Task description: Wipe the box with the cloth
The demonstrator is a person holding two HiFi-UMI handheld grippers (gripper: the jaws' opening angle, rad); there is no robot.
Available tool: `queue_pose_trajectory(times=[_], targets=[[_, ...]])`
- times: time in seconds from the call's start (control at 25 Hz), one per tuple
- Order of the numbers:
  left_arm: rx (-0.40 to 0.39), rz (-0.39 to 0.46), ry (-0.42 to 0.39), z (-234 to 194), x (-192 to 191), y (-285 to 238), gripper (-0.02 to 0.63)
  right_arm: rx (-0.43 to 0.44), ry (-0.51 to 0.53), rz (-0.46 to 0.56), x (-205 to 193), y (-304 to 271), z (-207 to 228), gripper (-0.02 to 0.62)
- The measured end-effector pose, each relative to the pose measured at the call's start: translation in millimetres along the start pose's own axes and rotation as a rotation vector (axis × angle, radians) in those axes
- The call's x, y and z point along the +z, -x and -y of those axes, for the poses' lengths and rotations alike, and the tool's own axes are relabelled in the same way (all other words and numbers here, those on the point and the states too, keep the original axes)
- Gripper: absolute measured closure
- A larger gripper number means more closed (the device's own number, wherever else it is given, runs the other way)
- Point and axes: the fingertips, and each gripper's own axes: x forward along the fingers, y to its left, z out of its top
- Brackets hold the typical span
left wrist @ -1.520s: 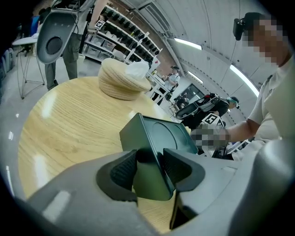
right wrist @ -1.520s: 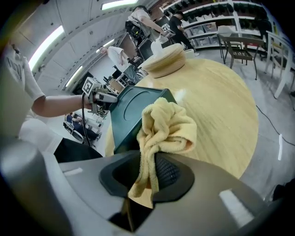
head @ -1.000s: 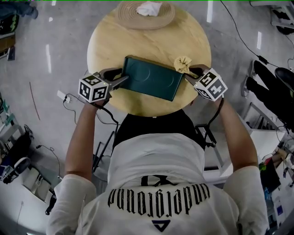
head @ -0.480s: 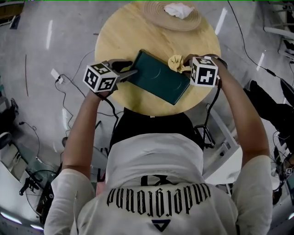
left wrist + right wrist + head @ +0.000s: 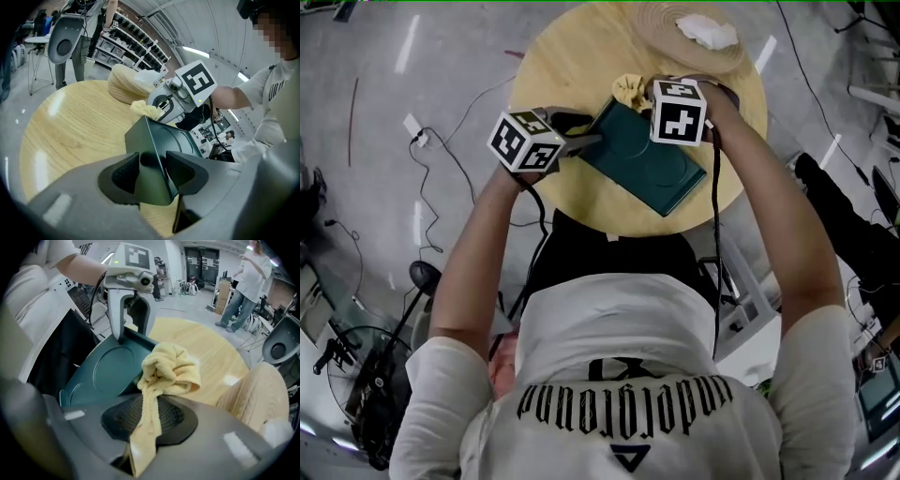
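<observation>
A dark green flat box (image 5: 649,161) lies on the round wooden table (image 5: 562,56). My left gripper (image 5: 584,142) is shut on the box's near-left corner; in the left gripper view the box (image 5: 166,138) sits clamped between both pads (image 5: 124,172). My right gripper (image 5: 641,94) is shut on a crumpled yellow cloth (image 5: 627,88) at the box's far corner. In the right gripper view the cloth (image 5: 169,369) bunches just past the jaws, over the edge of the box (image 5: 110,371). The left gripper (image 5: 127,275) stands behind the box there.
A woven straw mat (image 5: 670,28) with a white crumpled cloth (image 5: 705,31) on it lies at the table's far side; it also shows as a woven mat (image 5: 255,387) to the right. Cables (image 5: 441,159) run over the grey floor. People stand in the background.
My right gripper carried the yellow cloth leftward, from the box's right end to its far corner. The left gripper kept its hold on the box. The head camera shifted.
</observation>
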Motion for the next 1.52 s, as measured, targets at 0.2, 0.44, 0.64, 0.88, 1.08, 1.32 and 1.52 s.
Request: queue_pose_trajectory(times=[0.2,0.44,0.64,0.88,1.08,1.32,1.52], targets=[[-0.002,-0.001,-0.004,-3.4,2.4,-2.3,0.411,0.008,-0.006,0.021,2.8,-0.2,7.6,0.517],[-0.012,-0.013,-0.008,-6.0,2.8,-5.6,0.411,0.083,-0.05,-0.01,-39.2,0.1,-25.8,0.517],[-0.005,-0.018,-0.01,-7.7,3.1,-5.1,0.411,0.121,-0.144,-0.017,-78.1,4.5,-57.7,0.517],[0.016,-0.04,-0.025,-8.9,1.5,-2.0,0.411,0.135,-0.291,-0.042,-122.4,10.2,-103.4,0.518],[0.029,-0.065,-0.037,-3.7,0.5,-2.9,0.413,0.085,-0.505,-0.022,-152.5,19.3,-141.6,0.517],[0.053,-0.089,-0.096,-3.8,0.9,-2.1,0.413,-0.071,-0.761,0.101,-141.6,21.6,-175.0,0.515],[0.114,-0.091,-0.133,4.7,-7.3,0.9,0.414,-0.124,-0.907,0.228,-112.8,19.9,-210.9,0.515]])
